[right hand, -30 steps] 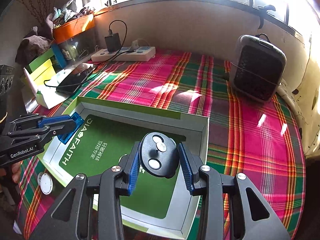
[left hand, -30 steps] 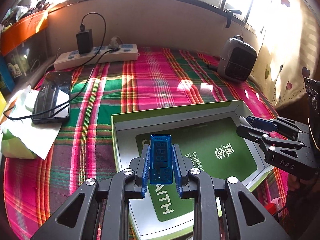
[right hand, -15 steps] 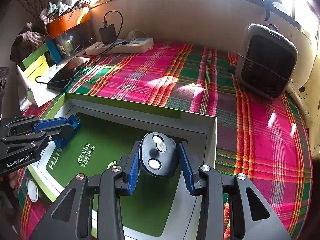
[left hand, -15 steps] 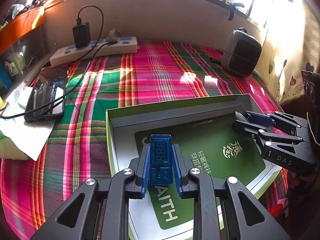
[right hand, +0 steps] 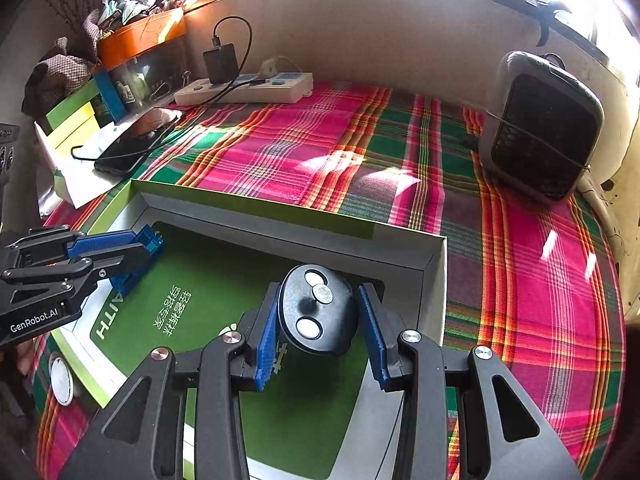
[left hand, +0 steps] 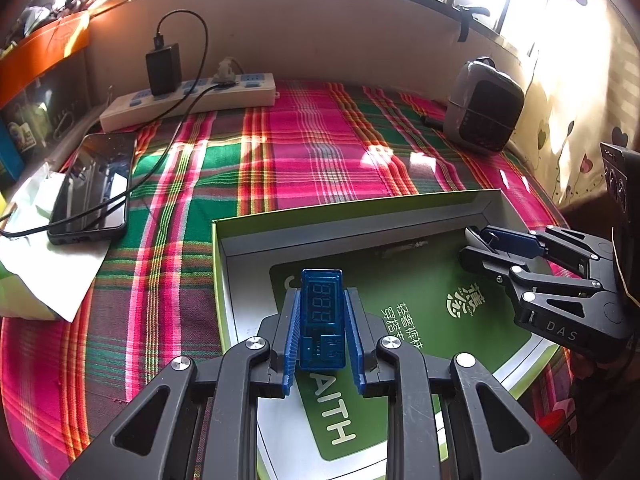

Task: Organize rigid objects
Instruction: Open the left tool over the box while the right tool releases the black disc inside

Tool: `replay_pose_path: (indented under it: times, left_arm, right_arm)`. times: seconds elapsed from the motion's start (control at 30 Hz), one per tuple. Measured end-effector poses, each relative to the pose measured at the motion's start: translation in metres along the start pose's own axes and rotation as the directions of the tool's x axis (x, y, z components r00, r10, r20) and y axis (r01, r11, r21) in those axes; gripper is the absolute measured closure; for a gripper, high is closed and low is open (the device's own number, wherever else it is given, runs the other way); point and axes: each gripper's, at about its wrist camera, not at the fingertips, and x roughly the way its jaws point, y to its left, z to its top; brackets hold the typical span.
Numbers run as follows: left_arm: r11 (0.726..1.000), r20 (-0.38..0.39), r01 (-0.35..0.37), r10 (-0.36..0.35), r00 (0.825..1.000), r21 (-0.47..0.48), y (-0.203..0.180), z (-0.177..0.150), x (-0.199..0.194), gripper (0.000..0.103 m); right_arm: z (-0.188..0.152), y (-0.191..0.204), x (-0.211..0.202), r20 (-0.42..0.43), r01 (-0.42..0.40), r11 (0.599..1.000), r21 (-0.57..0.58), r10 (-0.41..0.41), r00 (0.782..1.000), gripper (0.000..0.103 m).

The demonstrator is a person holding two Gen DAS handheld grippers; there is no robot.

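The right gripper [right hand: 319, 328] pinches a black fob [right hand: 318, 314] over the box [right hand: 256, 208], near its right wall; the left gripper [right hand: 136, 256] grips a blue meter [right hand: 150, 242] at the box's left side; a heater [right hand: 542, 128] stands well right of the box.

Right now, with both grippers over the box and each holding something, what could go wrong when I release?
The left gripper grips the blue USB meter above the green box; dropped from there, it may bounce. The right gripper holds the black key fob near the box's wall, which a finger could snag.
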Motion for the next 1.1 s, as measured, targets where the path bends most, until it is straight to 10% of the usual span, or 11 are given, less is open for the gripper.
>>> replay_pose_path:
  times: [1.1]
  left_arm:
    - [1.0, 0.06, -0.012, 0.013, 0.998, -0.017, -0.004, -0.013, -0.043, 0.067]
  right_arm:
    - [-0.01, 0.023, -0.032, 0.052, -0.007, 1.0, -0.011, 0.008, 0.999, 0.052]
